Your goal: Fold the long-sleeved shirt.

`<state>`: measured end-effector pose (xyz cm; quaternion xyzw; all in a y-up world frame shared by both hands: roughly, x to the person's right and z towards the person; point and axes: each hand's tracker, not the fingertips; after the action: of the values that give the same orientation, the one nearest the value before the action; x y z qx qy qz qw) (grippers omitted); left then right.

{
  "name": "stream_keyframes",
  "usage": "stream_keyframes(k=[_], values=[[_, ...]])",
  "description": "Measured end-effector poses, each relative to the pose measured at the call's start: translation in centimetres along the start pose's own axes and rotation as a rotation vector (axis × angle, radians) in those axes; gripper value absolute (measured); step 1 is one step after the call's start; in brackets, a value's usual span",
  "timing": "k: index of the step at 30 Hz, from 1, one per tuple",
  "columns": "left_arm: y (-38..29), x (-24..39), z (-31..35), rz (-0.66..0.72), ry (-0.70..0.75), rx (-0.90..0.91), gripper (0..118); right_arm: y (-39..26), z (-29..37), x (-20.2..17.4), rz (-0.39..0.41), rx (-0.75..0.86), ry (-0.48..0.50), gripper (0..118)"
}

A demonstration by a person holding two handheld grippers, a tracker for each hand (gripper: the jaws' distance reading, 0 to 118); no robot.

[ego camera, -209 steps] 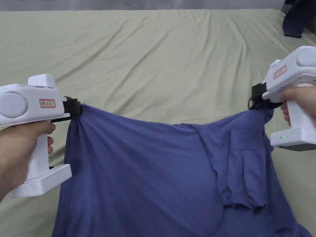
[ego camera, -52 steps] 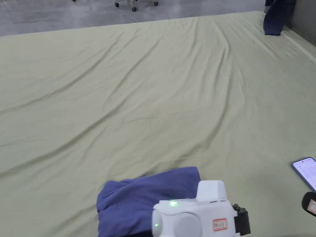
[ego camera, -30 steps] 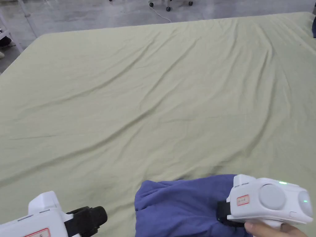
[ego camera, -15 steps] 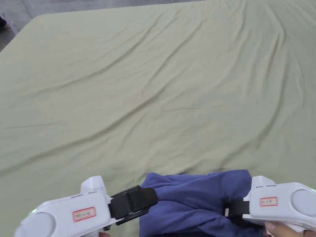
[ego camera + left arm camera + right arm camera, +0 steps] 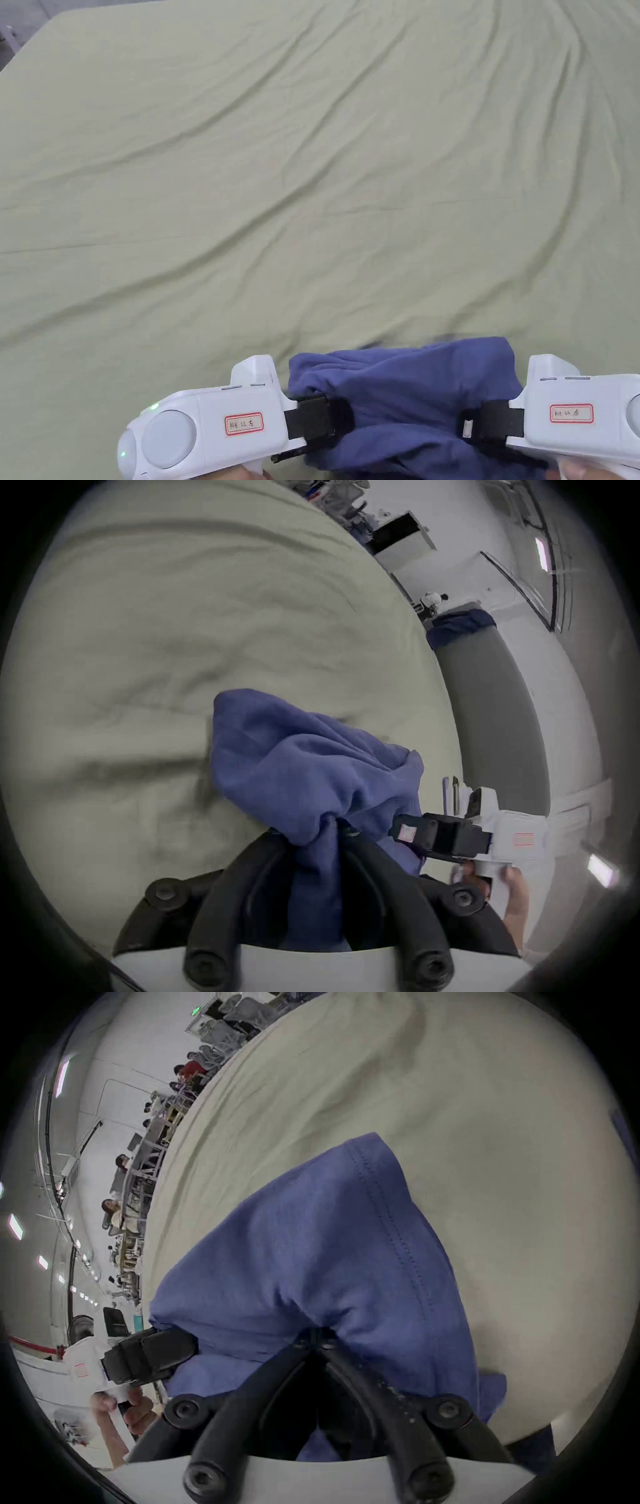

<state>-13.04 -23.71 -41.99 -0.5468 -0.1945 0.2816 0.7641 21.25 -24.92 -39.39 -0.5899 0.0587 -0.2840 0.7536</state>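
The blue long-sleeved shirt (image 5: pixel 406 387) lies as a small folded bundle at the near edge of the green sheet. My left gripper (image 5: pixel 340 422) is shut on its left side. My right gripper (image 5: pixel 469 428) is shut on its right side. In the left gripper view the black jaws pinch a gathered ridge of the shirt (image 5: pixel 294 757) at my left gripper (image 5: pixel 332 823), and the right gripper (image 5: pixel 401 830) bites the far side. In the right gripper view my right gripper (image 5: pixel 317 1338) clamps the shirt (image 5: pixel 311 1251) near a stitched hem, with the left gripper (image 5: pixel 187 1342) opposite.
The wrinkled green sheet (image 5: pixel 312 187) stretches wide and flat beyond the bundle. A grey padded edge (image 5: pixel 491 705) with a dark blue garment (image 5: pixel 460 623) draped over it borders one side. People sit at desks (image 5: pixel 117 1206) beyond the sheet's far edge.
The shirt, earlier held spread wide, is now a compact bundle. My left gripper came in from the left and shut on its left side. The right gripper kept its hold.
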Motion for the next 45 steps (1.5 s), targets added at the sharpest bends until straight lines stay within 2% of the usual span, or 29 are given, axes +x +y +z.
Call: stream_keyframes(k=[4,6,9,14,18,25,28,33,35,38,43,44,45], values=[[1.1,0.0,4.3,-0.009,-0.111,0.036,17,-2.7,1.9,-5.7,0.087,0.184,-0.171,2],[1.8,-0.6,6.5,0.002,-0.117,0.060,17,-4.1,1.7,-9.0,0.098,0.181,-0.117,2],[2.7,-2.7,9.9,-0.035,-0.033,0.105,17,-5.7,0.8,-14.3,0.136,0.179,-0.005,2],[3.8,-9.3,16.1,0.095,0.038,0.167,16,-8.0,-0.8,-22.3,0.227,0.199,0.029,2],[5.2,-15.7,21.6,0.117,0.216,0.194,16,-9.3,-2.4,-28.1,0.268,0.143,0.134,2],[9.1,-24.4,29.6,0.173,0.409,0.260,16,-11.5,-4.8,-35.9,0.330,0.101,0.214,2],[10.6,-26.7,31.0,0.150,0.452,0.258,16,-12.3,-5.8,-38.5,0.341,0.081,0.228,2],[11.6,-30.0,31.7,0.180,0.510,0.265,16,-13.7,-7.0,-41.9,0.348,0.040,0.305,2],[11.3,-31.0,31.6,0.203,0.555,0.234,16,-14.4,-7.3,-43.0,0.363,0.028,0.300,2],[9.7,-31.2,31.7,0.197,0.578,0.228,16,-15.4,-7.2,-43.6,0.379,0.018,0.306,2],[8.2,-32.1,32.5,0.240,0.529,0.259,17,-16.1,-7.2,-43.4,0.392,0.013,0.289,2],[8.0,-32.1,32.5,0.237,0.527,0.264,20,-16.2,-7.1,-43.5,0.392,0.011,0.289,2],[8.1,-32.1,32.7,0.234,0.526,0.267,35,-16.3,-6.9,-43.5,0.394,0.010,0.287,2]])
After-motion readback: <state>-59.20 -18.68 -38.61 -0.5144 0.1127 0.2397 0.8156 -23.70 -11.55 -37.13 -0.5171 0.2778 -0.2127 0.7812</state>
